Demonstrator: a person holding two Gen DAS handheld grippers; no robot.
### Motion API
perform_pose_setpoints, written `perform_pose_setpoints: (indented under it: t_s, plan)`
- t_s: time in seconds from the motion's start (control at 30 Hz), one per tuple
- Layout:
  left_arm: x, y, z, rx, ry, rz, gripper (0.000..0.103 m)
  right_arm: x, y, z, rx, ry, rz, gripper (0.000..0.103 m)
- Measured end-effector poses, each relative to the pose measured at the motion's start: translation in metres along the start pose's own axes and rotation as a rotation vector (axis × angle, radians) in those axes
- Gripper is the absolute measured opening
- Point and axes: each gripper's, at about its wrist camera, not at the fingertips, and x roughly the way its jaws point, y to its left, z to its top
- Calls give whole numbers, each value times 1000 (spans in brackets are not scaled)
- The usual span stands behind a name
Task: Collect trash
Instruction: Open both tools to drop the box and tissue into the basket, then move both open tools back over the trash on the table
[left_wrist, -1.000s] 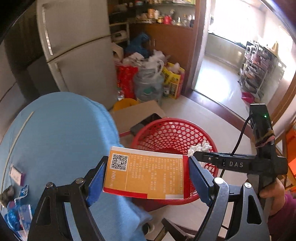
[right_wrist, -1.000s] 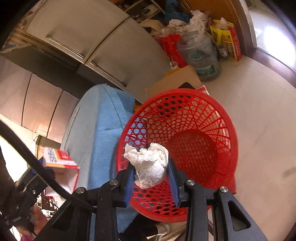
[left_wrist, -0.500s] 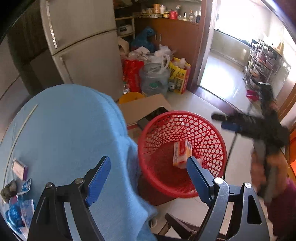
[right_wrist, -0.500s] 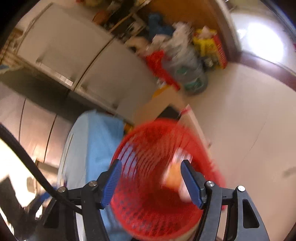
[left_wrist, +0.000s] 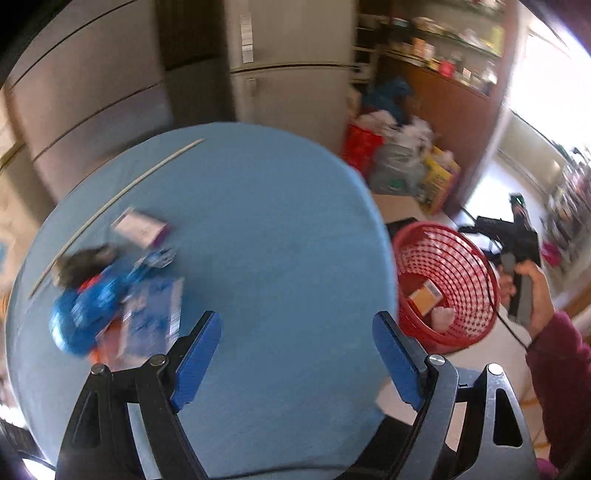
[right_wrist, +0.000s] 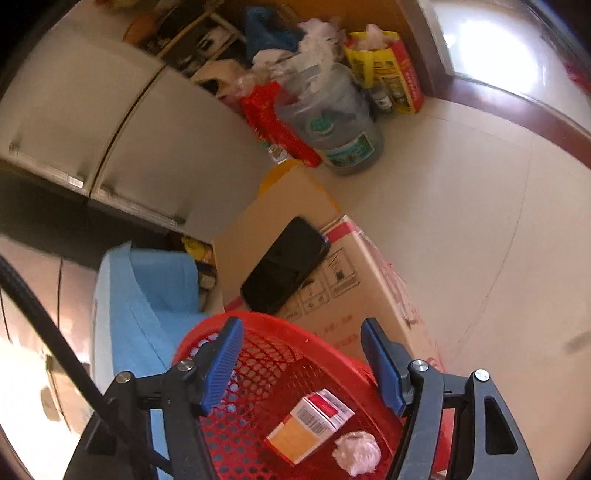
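Left gripper (left_wrist: 295, 354): blue-padded jaws spread wide apart, nothing between them. It hangs over the round table covered in light blue cloth (left_wrist: 273, 229).

Right gripper (right_wrist: 301, 363): blue-padded jaws likewise wide apart and empty, positioned above the red plastic mesh basket (right_wrist: 258, 354). The left wrist view also shows this tool, held in the person's right hand (left_wrist: 532, 295) just beyond the basket.

Basket contents: one orange and red cardboard carton with a barcode (right_wrist: 310, 424) lying on its side, and one crumpled white paper wad (right_wrist: 356, 452) just beside it. Both rest on the basket floor. The basket stands on the floor next to the table edge, against a brown corrugated cardboard box (right_wrist: 332, 280). A black smartphone (right_wrist: 286, 266) lies flat on top of that box.

Remaining on the table, left side: a cluster of blue plastic wrappers (left_wrist: 110, 306), a small white and purple box (left_wrist: 142, 227) and a dark object (left_wrist: 85, 262), blurred, identity unclear. A thin pale stick (left_wrist: 118, 195) lies along the far edge.

Background: grey refrigerator (right_wrist: 110, 122), clear water jug (right_wrist: 332, 114) among bags.
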Motion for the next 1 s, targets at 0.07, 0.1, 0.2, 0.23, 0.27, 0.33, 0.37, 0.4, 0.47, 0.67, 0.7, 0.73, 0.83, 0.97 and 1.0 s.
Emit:
perform_pose_setpoints:
  t_s: [0.07, 0.1, 0.2, 0.23, 0.27, 0.33, 0.37, 0.4, 0.47, 0.67, 0.7, 0.73, 0.83, 0.97, 1.0]
  plan:
    - [-3, 14, -4, -41, -2, 11, 84, 3, 9, -12, -26, 20, 1, 70]
    - [-6, 26, -6, -69, -7, 23, 84, 5, 15, -20, -41, 40, -4, 70]
    - [-9, 41, -12, -105, -21, 46, 84, 4, 25, -38, -83, 51, -33, 70]
    - [-10, 46, -14, -116, -29, 55, 84, 4, 27, -45, -98, 55, -40, 70]
    - [-11, 50, -14, -122, -34, 60, 84, 2, 30, -53, -112, 60, -45, 70]
    - [-14, 59, -17, -134, -43, 75, 84, 1, 32, -62, -126, 58, -58, 70]
    - [-15, 63, -18, -140, -44, 83, 84, 0, 33, -65, -132, 55, -68, 70]
    - [-16, 69, -19, -149, -47, 90, 84, -2, 34, -66, -135, 52, -76, 70]
    - [-20, 83, -26, -176, -57, 103, 84, -4, 34, -63, -125, 45, -79, 70]
    - [-33, 136, -52, -279, -82, 181, 84, -61, 76, -49, -202, -199, -103, 70]
    - [-32, 143, -57, -294, -80, 197, 84, -69, 90, -51, -235, -220, -86, 70]
    - [-32, 150, -62, -307, -76, 209, 84, -75, 105, -54, -274, -230, -63, 70]
    - [-32, 173, -78, -370, -63, 222, 84, -81, 154, -74, -383, -194, 26, 70]
    - [-37, 196, -90, -422, -71, 234, 84, -58, 212, -117, -462, -31, 160, 70]
    - [-39, 200, -92, -429, -75, 238, 84, -46, 233, -136, -487, 40, 193, 70]
